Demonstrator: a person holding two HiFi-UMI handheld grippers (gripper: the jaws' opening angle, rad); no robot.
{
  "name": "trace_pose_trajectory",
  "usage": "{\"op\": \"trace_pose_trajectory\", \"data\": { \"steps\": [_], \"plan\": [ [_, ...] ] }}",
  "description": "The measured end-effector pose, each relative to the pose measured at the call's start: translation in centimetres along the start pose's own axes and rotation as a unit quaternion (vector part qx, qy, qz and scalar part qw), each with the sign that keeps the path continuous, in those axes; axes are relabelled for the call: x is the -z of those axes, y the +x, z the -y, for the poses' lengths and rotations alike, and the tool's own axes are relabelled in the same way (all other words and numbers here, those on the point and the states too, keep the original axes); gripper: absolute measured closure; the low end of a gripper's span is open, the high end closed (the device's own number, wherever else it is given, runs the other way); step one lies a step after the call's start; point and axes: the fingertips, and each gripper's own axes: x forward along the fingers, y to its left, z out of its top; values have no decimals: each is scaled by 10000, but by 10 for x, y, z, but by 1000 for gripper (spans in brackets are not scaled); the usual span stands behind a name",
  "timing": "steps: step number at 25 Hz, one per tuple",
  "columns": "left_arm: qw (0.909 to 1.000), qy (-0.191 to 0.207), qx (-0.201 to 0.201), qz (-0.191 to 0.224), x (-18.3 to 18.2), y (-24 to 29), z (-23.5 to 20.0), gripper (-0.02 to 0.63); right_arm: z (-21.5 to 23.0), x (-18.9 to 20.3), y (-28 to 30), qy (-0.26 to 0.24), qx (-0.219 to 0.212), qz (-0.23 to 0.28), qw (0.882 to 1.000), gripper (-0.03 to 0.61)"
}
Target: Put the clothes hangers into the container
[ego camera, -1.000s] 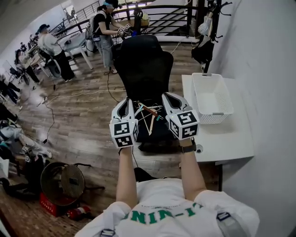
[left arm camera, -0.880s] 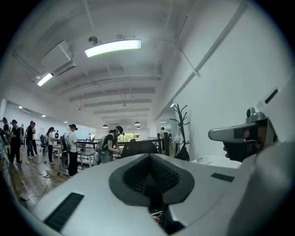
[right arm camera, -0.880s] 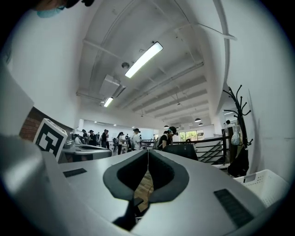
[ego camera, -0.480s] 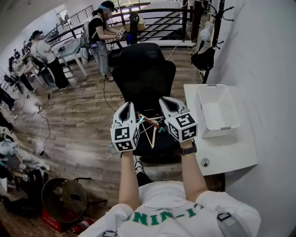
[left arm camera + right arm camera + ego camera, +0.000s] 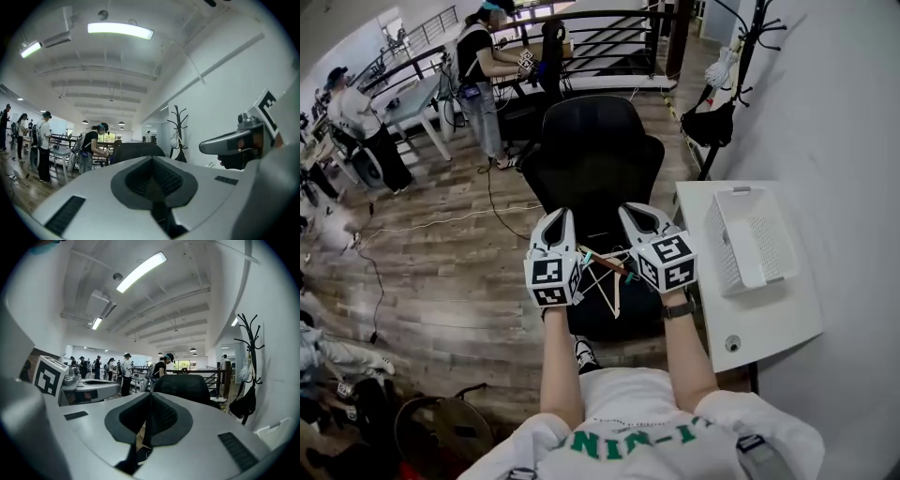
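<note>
1. Over the last second the head view has swung. The white perforated basket [image 5: 724,246] on the table [image 5: 769,319] now sits level with the grippers instead of up and to their right.
2. The clothes hangers [image 5: 605,274], wooden with teal clips, still hang between the grippers over the black office chair [image 5: 595,141], well apart from the basket.
3. The right gripper [image 5: 639,217] stays clamped, with tan wood showing just under its pads. The left gripper [image 5: 556,225] also has its jaws together, but whether it pinches a hanger is unclear.
4. This looks like a carry toward the basket, with nothing placed yet.
5. Green letters "NIN" show on the person's shirt. The marker cubes bear only black-and-white patterns.
</note>
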Motion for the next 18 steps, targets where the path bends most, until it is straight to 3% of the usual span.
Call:
{"op": "trace_pose_trajectory", "data": {
  "steps": [5,11,18],
  "plan": [
    [9991,57,348,-249,28,27,-43,598,-7,26,60,306,197,-334,9988,558],
    [9947,-219,760,-658,88,43,-80,598,-20,78,113,423,258,-879,9949,558],
    [9865,-321,1015,-1242,170,64,-73,598,-7,173,134,752,250,-1611,9838,549]
  ]
}}
